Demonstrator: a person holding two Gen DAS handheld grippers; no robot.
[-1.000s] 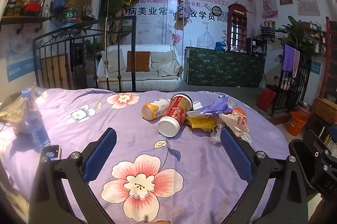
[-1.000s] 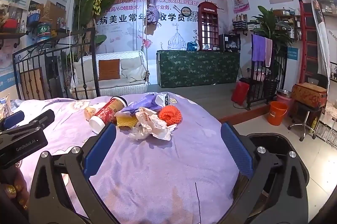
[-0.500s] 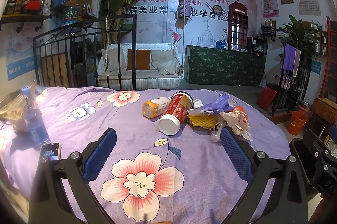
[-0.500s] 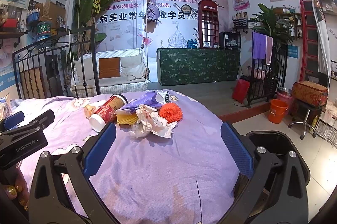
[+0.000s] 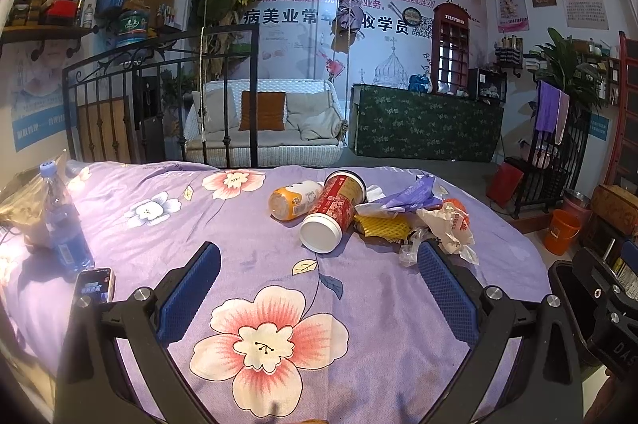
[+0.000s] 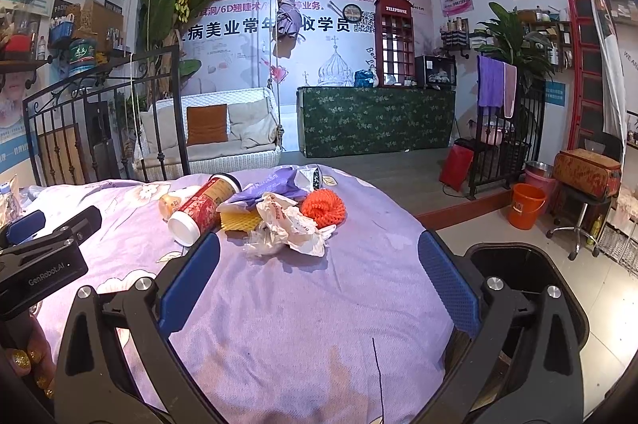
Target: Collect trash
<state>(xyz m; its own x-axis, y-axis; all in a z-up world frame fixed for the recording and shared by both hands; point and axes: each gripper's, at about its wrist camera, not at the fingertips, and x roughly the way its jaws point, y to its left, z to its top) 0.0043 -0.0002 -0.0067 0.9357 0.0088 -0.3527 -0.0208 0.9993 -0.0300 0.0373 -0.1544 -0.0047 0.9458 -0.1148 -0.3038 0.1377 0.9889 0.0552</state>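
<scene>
Left wrist view: I note the red cup [image 5: 334,212] on its side amid trash on the purple bedspread [image 5: 223,224], long axis running away from me, white base nearest; left gripper [image 5: 319,276] and right gripper [image 6: 319,268] gape wide, empty; black bin [image 6: 530,288] right.

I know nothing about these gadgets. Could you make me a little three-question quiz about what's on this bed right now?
1. True or false: the red paper cup stands upright on the purple floral bedspread.
2. What lies nearest the black bin? A) orange mesh ball B) blue water bottle C) phone
3. Fill in: both the left hand-held gripper and the right hand-held gripper are ___, holding nothing.

Key: 1 false, it lies on its side; 2 A; 3 open.
</scene>
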